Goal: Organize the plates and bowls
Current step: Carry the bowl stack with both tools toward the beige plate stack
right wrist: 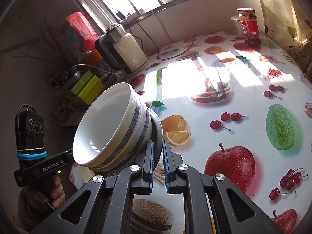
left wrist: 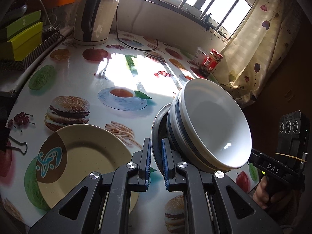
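Together, both grippers (left wrist: pixel 156 156) (right wrist: pixel 159 156) pinch the plate (left wrist: pixel 156 128) carrying stacked bowls (left wrist: pixel 214 124).

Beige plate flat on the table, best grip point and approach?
Take the beige plate by its raised rim, at the near edge closest to the left gripper. It lies flat, so come in low from that side, one finger over the rim, one under.
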The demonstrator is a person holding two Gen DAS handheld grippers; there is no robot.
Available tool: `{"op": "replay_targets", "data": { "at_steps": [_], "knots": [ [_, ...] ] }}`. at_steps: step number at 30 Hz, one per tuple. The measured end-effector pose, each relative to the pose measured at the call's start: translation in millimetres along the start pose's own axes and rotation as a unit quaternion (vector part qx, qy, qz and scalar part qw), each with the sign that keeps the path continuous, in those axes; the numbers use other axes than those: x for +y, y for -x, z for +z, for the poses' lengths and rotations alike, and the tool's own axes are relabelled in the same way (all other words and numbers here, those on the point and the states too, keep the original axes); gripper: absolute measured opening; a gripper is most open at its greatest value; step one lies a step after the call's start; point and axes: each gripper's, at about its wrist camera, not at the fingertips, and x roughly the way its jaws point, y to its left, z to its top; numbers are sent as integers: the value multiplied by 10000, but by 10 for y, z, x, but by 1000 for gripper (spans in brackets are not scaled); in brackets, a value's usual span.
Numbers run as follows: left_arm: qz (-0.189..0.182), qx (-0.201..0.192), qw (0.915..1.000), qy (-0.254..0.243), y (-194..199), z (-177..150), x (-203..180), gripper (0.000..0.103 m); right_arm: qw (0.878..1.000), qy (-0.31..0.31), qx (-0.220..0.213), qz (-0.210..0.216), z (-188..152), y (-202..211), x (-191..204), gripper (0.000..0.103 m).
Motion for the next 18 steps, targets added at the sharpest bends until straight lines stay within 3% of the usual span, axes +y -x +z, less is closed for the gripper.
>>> {"op": "replay_targets", "data": {
  "at_steps": [18],
  "knots": [
    [402,-207,9977,499,325,-165,554,11,9975,462,393,376,1,-448,521,10]
  ]
}}
